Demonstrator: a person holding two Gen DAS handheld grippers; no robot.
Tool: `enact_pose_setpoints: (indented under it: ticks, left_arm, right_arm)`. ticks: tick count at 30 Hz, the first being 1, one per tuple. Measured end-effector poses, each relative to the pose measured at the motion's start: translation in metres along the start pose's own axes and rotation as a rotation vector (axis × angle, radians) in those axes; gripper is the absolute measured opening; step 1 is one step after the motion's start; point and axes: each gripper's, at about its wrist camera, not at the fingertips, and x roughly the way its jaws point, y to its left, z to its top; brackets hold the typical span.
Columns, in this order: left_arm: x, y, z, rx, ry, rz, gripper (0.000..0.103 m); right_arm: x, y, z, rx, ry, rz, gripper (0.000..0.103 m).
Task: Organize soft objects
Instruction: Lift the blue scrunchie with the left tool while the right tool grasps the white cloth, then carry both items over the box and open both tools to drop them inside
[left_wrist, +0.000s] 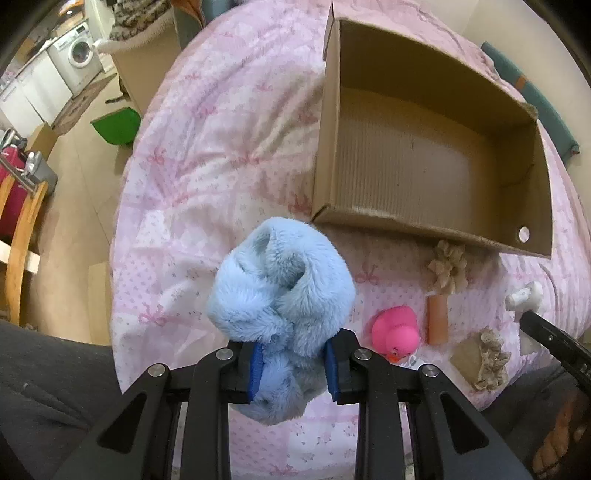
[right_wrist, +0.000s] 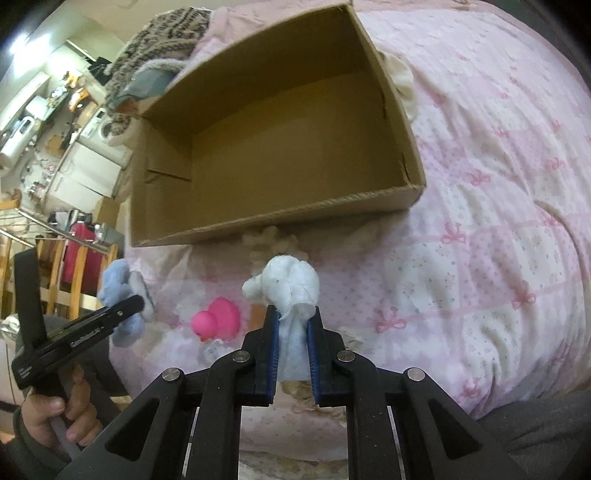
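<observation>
Gripping a fluffy pale-blue plush (left_wrist: 279, 291), the left gripper (left_wrist: 293, 365) pinches it between blue pads above the pink quilt (left_wrist: 207, 155), with the empty cardboard box (left_wrist: 417, 221) open at two o'clock and a pink rubber duck (left_wrist: 397, 332) at three o'clock beside beige ruffled scrunchies (left_wrist: 447, 269); seen from the right wrist, the right gripper (right_wrist: 293, 356) clamps a small white cloth toy (right_wrist: 284, 286) by its lower part, the box rim at twelve o'clock, the duck at nine o'clock; either toy, bulging loosely past the pads, could slip free short of the box, or catch its near wall, should the carry tilt or the pinch ease
</observation>
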Motion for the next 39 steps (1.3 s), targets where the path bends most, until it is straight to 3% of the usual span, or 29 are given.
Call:
enact_pose_setpoints:
  ticks: [6,12,18,29,39]
  left_arm:
    - [-0.026,0.0,0.003,0.017,-0.115,0.029,0.025]
    - [-0.061,-0.006,0.02,0.024,-0.224,-0.003,0.025]
    - [-0.077,-0.018,0.047,0.045,-0.275,-0.027,0.025]
    - [-0.07,-0.057,0.085,0.11,-0.305,-0.049,0.025]
    - [-0.03,-0.075,0.098,0.117,-0.297,-0.04,0.026]
  right_arm:
    - [-0.021,0.007,0.004,-0.036,-0.091,0.036,0.015]
    - [-0.055,0.019,0.016,-0.08,-0.237,0.051,0.015]
    - [-0.078,0.031,0.04,-0.106,-0.326,0.029,0.015]
    - [-0.051,0.028,0.081,-0.11,-0.304,-0.013,0.016]
    - [-0.015,0.003,0.095,-0.03,-0.242,0.004,0.016]
